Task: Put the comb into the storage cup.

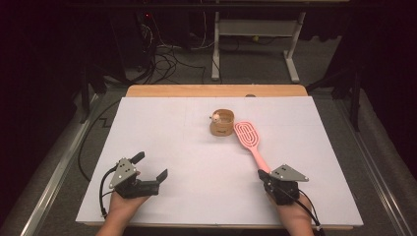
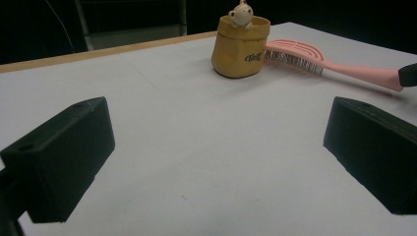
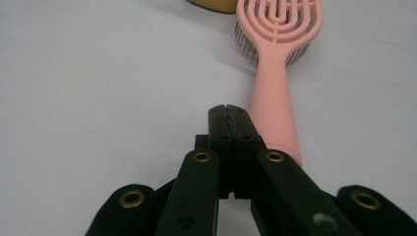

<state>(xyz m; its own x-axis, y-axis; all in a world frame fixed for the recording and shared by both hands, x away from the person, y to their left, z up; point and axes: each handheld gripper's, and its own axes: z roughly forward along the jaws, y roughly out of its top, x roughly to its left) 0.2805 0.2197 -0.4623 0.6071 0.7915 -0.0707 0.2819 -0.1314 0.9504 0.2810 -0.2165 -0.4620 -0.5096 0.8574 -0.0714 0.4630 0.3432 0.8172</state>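
A pink hairbrush (image 1: 248, 135) lies bristles down on the white table (image 1: 162, 132), its head next to a small yellow pouch (image 1: 222, 128) with a little pale figurine (image 1: 215, 117) at its rim. My right gripper (image 1: 264, 174) rests shut at the near end of the brush handle, with nothing between its jaws. In the right gripper view the shut gripper (image 3: 228, 110) lies just left of the hairbrush (image 3: 275, 73) handle. My left gripper (image 1: 151, 164) stands wide open at the near left. The left gripper view shows the open gripper (image 2: 216, 152) facing the pouch (image 2: 240, 49), figurine (image 2: 241, 13) and hairbrush (image 2: 295, 56).
A wooden strip (image 1: 216, 90) borders the table's far edge. Beyond it stand a white desk frame (image 1: 290, 59) and loose cables (image 1: 167, 59) on the floor. Bare white surface stretches between the two grippers and the pouch.
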